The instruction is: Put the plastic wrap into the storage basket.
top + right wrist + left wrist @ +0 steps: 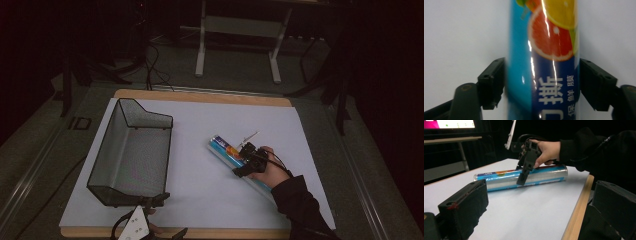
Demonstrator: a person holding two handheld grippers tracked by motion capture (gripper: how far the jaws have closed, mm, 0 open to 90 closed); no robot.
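Observation:
A roll of cling film [223,146] in a blue wrapper with citrus fruit pictures lies on the white mat, right of centre. My right gripper [245,159] comes down across its middle. In the right gripper view both pads press against the sides of the roll [544,62], so the right gripper [541,82] is shut on it. The left gripper view shows the same roll [499,178] lying flat with the right gripper [522,173] straddling it. My left gripper [167,216] rests at the table's front edge, and its jaws [539,205] stand wide open with nothing between them.
A black wire mesh basket [107,145] stands on the left half of the white mat [200,200], with nothing in it. The wooden table edge [576,212] runs close to my left gripper. A white table frame [201,50] stands on the floor beyond the table.

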